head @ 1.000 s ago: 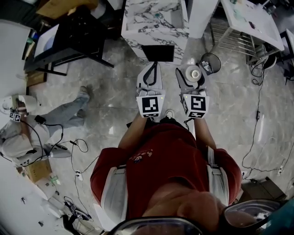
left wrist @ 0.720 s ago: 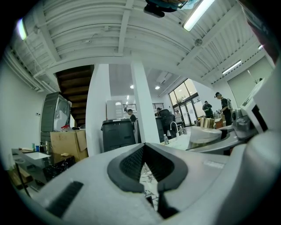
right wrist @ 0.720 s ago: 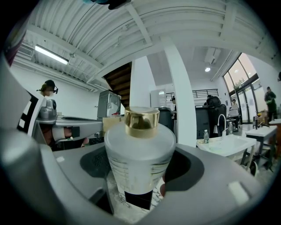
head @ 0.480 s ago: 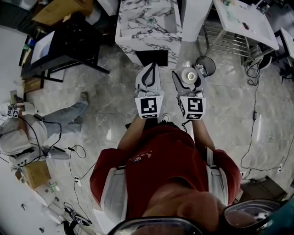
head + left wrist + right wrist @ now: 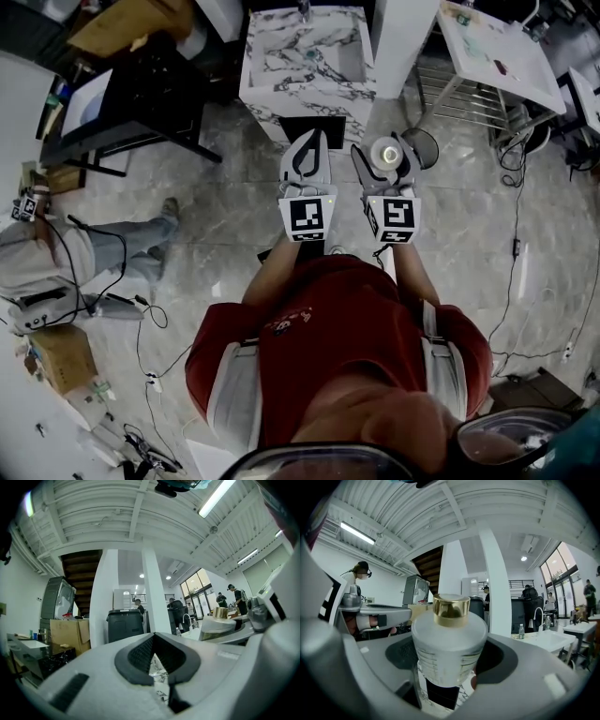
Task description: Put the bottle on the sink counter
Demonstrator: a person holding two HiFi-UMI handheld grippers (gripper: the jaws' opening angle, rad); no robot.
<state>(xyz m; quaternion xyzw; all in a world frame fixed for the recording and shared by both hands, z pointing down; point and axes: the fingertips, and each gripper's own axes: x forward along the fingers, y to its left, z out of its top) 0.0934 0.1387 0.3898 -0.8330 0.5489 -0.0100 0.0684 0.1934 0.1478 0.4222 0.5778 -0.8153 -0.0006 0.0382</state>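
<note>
Bottle (image 5: 449,644) in right tool (image 5: 388,155) (upright, gold-capped)

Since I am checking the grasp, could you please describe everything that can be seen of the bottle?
The bottle has a round, frosted white body with faint printed lines on its side and a shiny gold cap. It stands upright, clamped between the right gripper's jaws, which hide its lower part. It is in the air, short of the marble sink counter.
</note>
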